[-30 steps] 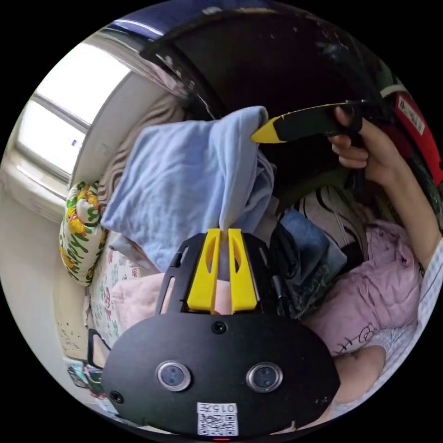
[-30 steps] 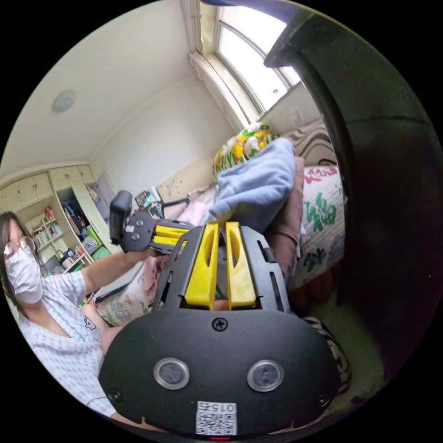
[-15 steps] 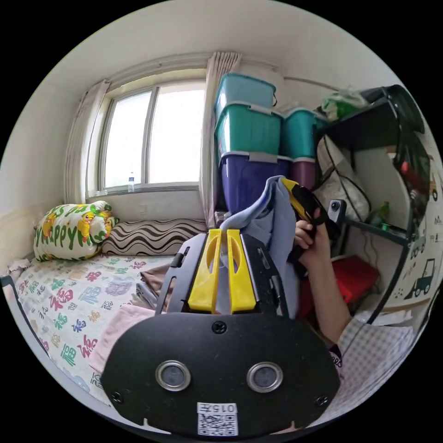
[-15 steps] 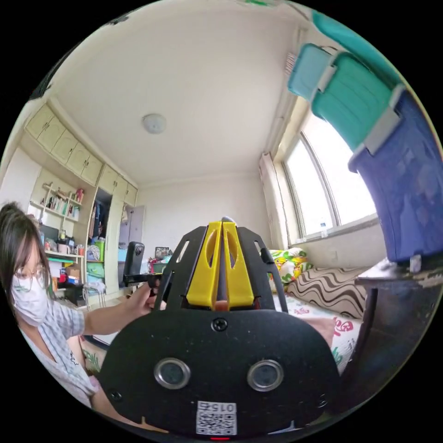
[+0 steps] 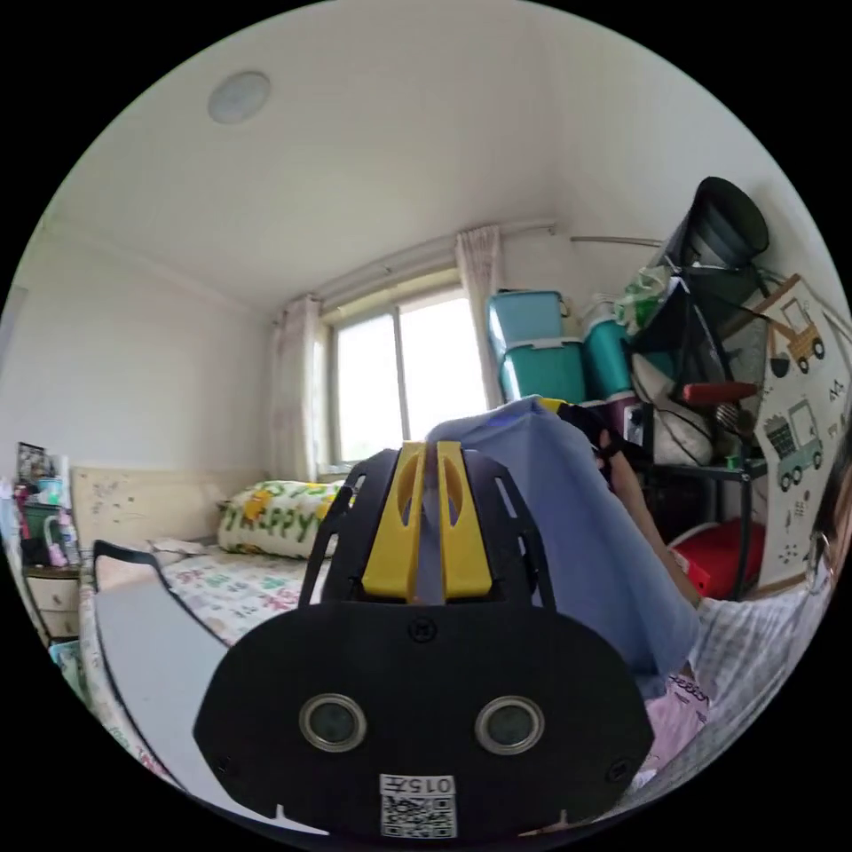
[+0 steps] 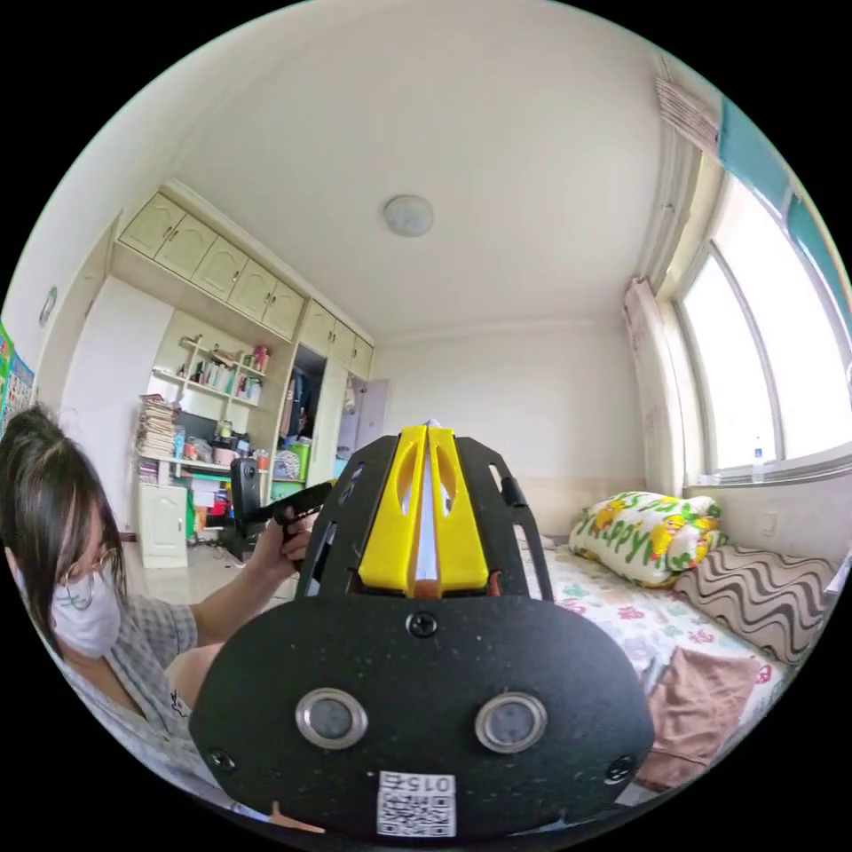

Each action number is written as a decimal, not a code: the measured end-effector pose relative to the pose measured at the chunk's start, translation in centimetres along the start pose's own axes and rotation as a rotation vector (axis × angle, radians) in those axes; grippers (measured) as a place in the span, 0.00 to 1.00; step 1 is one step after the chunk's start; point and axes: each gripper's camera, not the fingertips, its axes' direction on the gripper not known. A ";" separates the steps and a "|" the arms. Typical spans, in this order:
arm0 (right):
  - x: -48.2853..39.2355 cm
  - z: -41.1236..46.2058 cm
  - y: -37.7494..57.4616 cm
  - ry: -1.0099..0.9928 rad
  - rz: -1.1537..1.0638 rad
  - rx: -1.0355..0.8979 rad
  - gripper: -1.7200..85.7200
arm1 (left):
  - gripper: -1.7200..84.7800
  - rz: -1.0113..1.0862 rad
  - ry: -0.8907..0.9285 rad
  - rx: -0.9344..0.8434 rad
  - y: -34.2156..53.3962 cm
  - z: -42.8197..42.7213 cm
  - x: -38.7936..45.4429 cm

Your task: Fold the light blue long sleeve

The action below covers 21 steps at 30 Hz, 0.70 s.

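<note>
Light blue long sleeve [image 5: 577, 532] pinched by both hand-held grippers, hiding storage bins [image 5: 541, 351].

Your bed [image 6: 621, 612] carries a printed pillow [image 6: 648, 537], a striped cushion [image 6: 754, 595] beside it, and a brown cloth [image 6: 701, 710] nearer.

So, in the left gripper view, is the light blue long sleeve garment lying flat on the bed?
No, the light blue long sleeve garment hangs in the air, pinched between the left hand-held gripper jaws.
</note>
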 end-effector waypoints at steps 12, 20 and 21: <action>-0.1 23.7 17.5 0.332 0.032 -0.433 0.02 | 0.04 0.080 -0.262 -0.554 18.4 5.6 -11.3; 11.2 25.6 37.6 0.506 0.301 -0.835 0.03 | 0.10 -0.160 0.044 -0.951 33.3 0.5 -12.5; 11.2 25.5 39.6 0.472 0.298 -0.877 0.04 | 0.10 -0.187 0.102 -1.043 35.6 -0.1 -11.4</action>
